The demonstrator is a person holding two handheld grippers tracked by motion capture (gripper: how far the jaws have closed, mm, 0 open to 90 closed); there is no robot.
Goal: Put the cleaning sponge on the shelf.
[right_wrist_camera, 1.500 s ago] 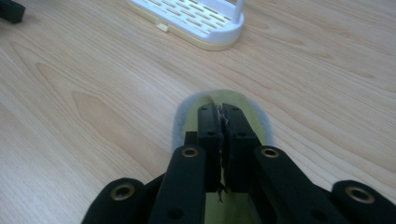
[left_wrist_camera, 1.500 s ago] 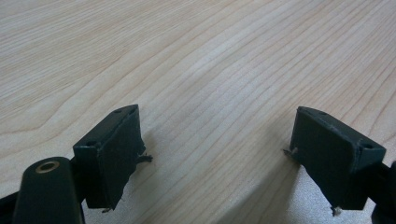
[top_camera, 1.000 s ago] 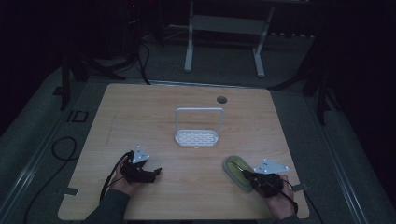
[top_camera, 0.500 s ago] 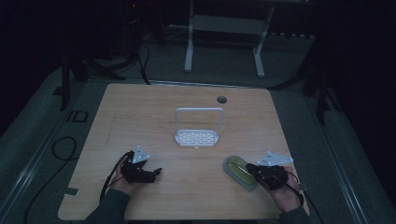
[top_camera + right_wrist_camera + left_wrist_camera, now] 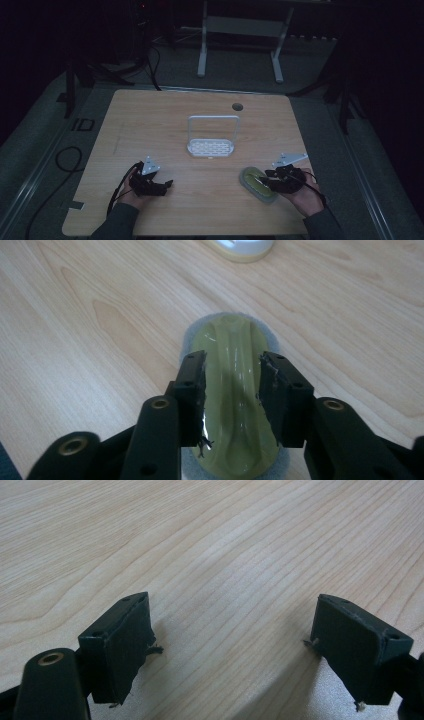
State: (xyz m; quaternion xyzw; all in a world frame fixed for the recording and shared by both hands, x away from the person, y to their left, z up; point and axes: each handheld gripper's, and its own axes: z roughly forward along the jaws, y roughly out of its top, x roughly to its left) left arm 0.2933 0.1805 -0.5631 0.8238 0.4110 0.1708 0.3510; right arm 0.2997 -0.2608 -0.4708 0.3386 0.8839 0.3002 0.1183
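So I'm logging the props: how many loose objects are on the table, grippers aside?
2. A white rack with a tall handle stands mid-table; an oval green scrubber on a grey pad lies near the front right, between the right gripper's jaws.

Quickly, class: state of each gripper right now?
Left gripper: open, jaws wide apart over bare table, holding nothing.
Right gripper: jaws astride the ridge of the green oval scrubber; whether they grip it cannot be told.

Bare table (image 5: 150,130) left; rack (image 5: 212,145) blocks centre.
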